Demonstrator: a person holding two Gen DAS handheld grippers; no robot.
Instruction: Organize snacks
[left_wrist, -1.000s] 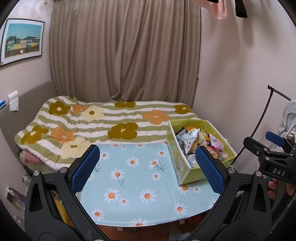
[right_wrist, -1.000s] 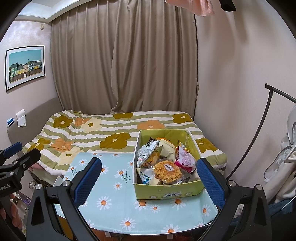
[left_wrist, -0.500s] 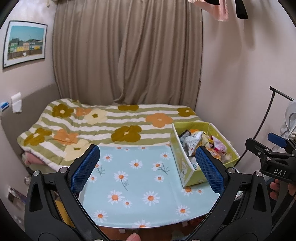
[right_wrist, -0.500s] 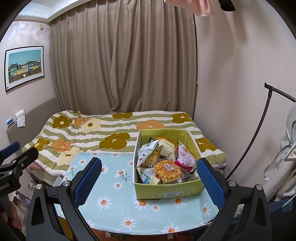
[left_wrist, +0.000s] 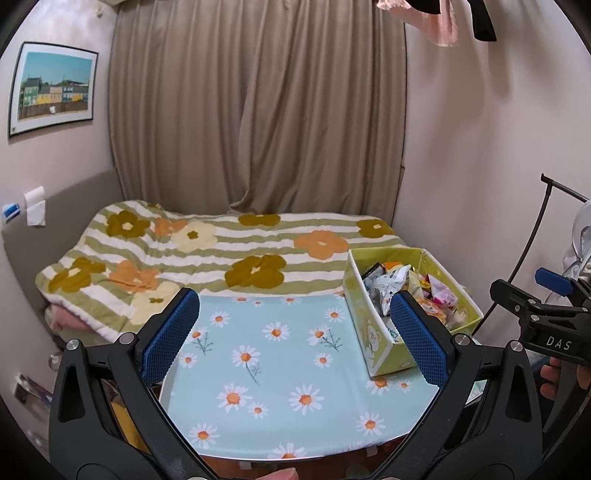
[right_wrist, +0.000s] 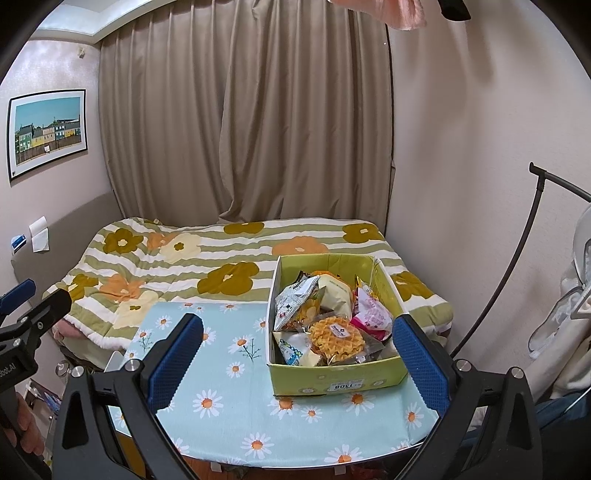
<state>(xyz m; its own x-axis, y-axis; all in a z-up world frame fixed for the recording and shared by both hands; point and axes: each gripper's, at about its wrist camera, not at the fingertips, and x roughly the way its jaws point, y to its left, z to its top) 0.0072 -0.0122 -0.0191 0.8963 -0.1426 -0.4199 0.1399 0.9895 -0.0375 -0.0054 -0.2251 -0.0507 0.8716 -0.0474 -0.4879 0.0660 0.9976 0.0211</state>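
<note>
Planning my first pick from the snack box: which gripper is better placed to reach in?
Right, probably. The right gripper looks almost straight into the yellow-green snack box, its waffle pack lying between the open jaws. The left gripper faces bare daisy tablecloth, the box off to its right.

Snack box (left_wrist: 373, 332) sits on daisy-print table (left_wrist: 280, 373), right side.

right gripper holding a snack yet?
No, the right gripper is open and empty, above the table, with the snacks still in the green box.
</note>
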